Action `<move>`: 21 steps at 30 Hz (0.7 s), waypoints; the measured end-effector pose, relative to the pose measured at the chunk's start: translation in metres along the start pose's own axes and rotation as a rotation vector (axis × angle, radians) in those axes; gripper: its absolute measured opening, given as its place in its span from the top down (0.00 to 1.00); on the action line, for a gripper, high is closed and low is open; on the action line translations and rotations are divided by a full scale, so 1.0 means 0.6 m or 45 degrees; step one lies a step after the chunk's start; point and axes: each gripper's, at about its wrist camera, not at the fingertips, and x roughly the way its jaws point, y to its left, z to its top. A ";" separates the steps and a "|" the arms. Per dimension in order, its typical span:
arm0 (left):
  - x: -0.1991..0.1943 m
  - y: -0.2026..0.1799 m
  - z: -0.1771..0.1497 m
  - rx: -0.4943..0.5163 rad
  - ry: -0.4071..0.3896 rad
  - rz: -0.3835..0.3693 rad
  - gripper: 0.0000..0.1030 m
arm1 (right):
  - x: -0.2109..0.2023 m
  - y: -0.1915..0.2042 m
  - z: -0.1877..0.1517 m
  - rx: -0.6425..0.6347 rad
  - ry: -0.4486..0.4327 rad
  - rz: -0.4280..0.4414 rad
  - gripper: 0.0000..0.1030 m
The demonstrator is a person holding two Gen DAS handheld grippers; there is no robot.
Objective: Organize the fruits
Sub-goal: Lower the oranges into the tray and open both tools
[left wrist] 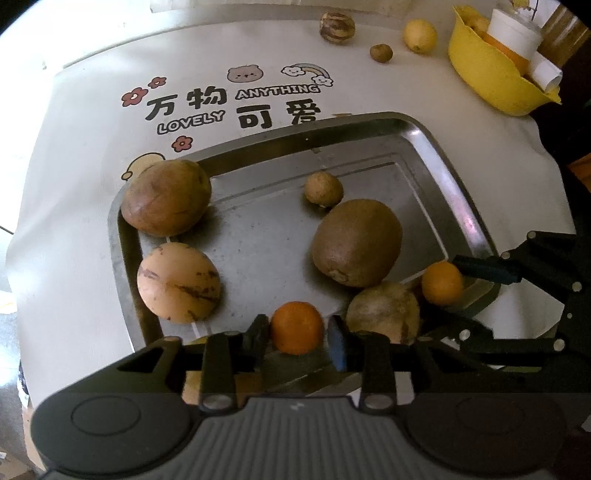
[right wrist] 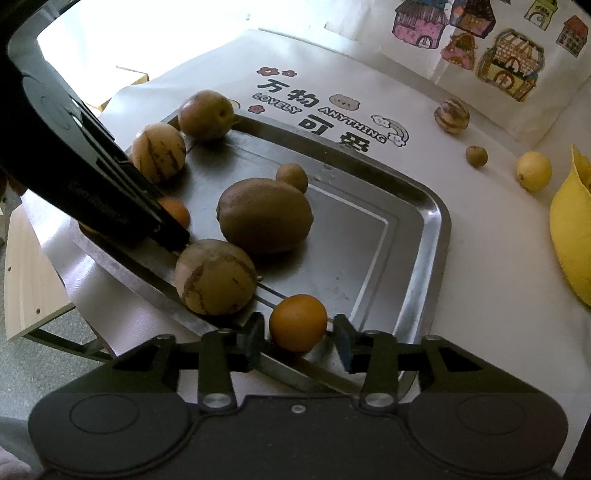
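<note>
A steel tray holds a kiwi, several striped tan fruits, a brown fruit and a small brown one. My left gripper stands around a small orange at the tray's near edge, fingers close to its sides. My right gripper stands around another small orange at the tray's near corner, with a gap on the right side. The right gripper also shows in the left wrist view.
A yellow bowl with a white cup stands at the back right. A lemon, a striped fruit and a small brown fruit lie on the white cloth.
</note>
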 end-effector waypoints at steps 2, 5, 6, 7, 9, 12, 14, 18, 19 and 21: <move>-0.006 0.000 -0.002 -0.012 -0.008 -0.008 0.52 | -0.005 0.000 -0.001 0.002 -0.005 -0.007 0.47; -0.021 -0.004 -0.006 -0.018 -0.030 -0.009 0.44 | -0.019 0.003 -0.003 -0.004 -0.021 -0.017 0.38; -0.028 -0.005 -0.008 -0.023 -0.037 -0.019 0.42 | -0.025 0.005 -0.003 -0.006 -0.026 -0.024 0.37; -0.036 -0.005 -0.011 -0.030 -0.047 -0.029 0.38 | -0.030 0.007 -0.005 -0.007 -0.030 -0.028 0.35; -0.052 -0.009 -0.018 -0.034 -0.064 -0.028 0.30 | -0.043 0.012 -0.006 -0.005 -0.042 -0.037 0.31; -0.082 -0.013 -0.033 -0.028 -0.098 0.009 0.19 | -0.064 0.022 -0.009 -0.006 -0.064 -0.050 0.23; -0.101 -0.013 -0.045 -0.032 -0.120 0.004 0.16 | -0.078 0.029 -0.012 -0.001 -0.073 -0.056 0.17; -0.139 -0.008 -0.074 -0.069 -0.179 0.042 0.04 | -0.101 0.045 -0.018 0.017 -0.089 -0.070 0.09; -0.147 -0.006 -0.082 -0.075 -0.199 0.060 0.01 | -0.106 0.048 -0.018 0.025 -0.094 -0.069 0.06; -0.160 -0.002 -0.097 -0.080 -0.214 0.096 0.00 | -0.115 0.056 -0.019 0.042 -0.101 -0.066 0.05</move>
